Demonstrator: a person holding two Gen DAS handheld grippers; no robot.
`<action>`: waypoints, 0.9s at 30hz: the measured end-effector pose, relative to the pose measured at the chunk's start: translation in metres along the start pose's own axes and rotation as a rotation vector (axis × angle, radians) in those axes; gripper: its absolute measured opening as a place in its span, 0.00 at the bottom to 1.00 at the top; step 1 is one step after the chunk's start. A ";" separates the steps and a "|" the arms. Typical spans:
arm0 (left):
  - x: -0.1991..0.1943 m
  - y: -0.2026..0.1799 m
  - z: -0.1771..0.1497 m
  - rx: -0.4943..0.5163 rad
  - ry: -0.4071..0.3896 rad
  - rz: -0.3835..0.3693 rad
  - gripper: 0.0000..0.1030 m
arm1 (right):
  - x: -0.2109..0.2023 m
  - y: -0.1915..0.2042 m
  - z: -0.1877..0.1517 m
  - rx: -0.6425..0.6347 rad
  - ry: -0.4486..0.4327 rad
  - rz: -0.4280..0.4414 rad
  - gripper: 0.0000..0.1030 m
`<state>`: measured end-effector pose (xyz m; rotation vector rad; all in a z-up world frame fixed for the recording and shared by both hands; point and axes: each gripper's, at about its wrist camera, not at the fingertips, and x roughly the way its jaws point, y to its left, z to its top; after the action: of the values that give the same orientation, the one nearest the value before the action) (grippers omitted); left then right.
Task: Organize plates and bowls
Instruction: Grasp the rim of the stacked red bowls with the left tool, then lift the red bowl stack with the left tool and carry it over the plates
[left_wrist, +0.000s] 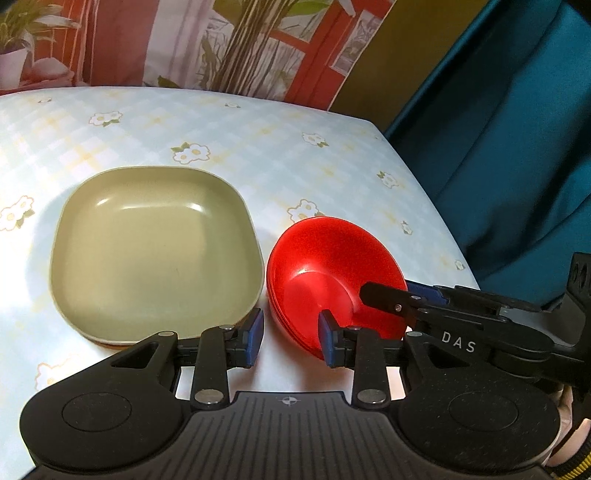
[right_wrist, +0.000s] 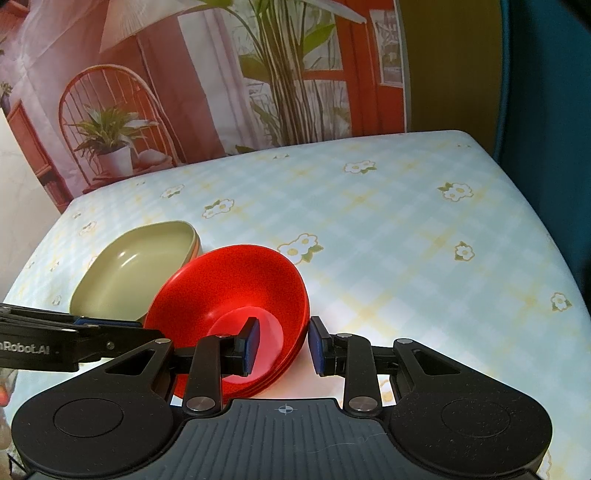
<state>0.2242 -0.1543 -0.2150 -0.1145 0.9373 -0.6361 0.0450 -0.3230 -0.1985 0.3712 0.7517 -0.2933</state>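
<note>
Domestic setting, staged for recording: beyond the jaws, a desk (right_wrist: 388, 229) under a pale checked, flower-printed cloth (left_wrist: 258, 147); behind it a hanging backdrop (right_wrist: 221, 81) printed with a chair, potted plants and red window frames; to the right, a teal curtain (left_wrist: 517, 147)

Three stacked red bowls (left_wrist: 325, 269), two stacked plates (left_wrist: 155, 251), two tongs (left_wrist: 290, 338)

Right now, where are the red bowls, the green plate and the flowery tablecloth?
red bowls (right_wrist: 236, 288): right wrist view, inner wall.
green plate (left_wrist: 155, 251): left wrist view, flat middle.
flowery tablecloth (right_wrist: 406, 258): right wrist view, bare patch.
</note>
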 end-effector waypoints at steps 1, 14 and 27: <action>0.001 0.001 -0.001 0.002 -0.003 -0.007 0.32 | 0.001 0.000 0.000 0.002 -0.001 0.000 0.27; 0.007 -0.002 -0.002 0.047 -0.016 -0.010 0.27 | 0.005 0.001 0.000 0.002 0.011 -0.001 0.24; -0.013 -0.013 0.007 0.098 -0.066 -0.038 0.27 | -0.010 -0.001 0.012 0.014 -0.022 -0.016 0.23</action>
<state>0.2184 -0.1589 -0.1971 -0.0659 0.8407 -0.7080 0.0452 -0.3283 -0.1835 0.3751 0.7320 -0.3176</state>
